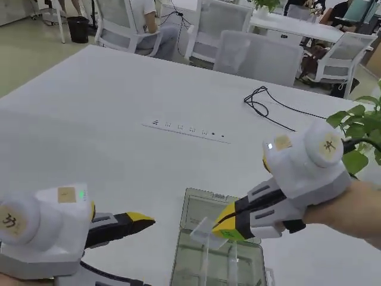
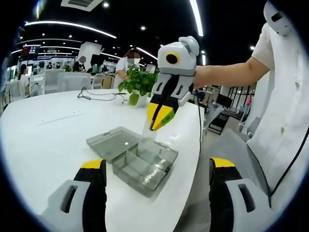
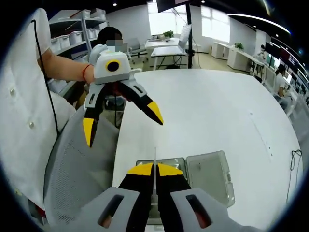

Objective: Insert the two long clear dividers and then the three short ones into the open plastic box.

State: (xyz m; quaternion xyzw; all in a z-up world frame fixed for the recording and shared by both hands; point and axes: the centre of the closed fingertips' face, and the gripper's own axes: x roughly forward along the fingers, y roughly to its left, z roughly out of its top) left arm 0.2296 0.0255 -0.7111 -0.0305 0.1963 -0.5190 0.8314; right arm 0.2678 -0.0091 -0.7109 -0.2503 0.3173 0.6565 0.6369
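A clear divider (image 3: 155, 155) is pinched edge-on by the right gripper (image 1: 223, 229), right above the open box (image 2: 134, 176) on the surface (image 1: 119, 95). The left gripper (image 3: 123, 126) is held beside the box, spread wide.

Box (image 1: 190, 265) cut off below, divider (image 1: 204, 231) outline faint

An open-plan office: a large white table (image 1: 119, 107) with built-in sockets (image 1: 187, 130), grey mesh chairs (image 1: 256, 56) along the top of the head view, a potted plant (image 1: 363, 128) at right, strip lights (image 2: 195, 17) overhead.
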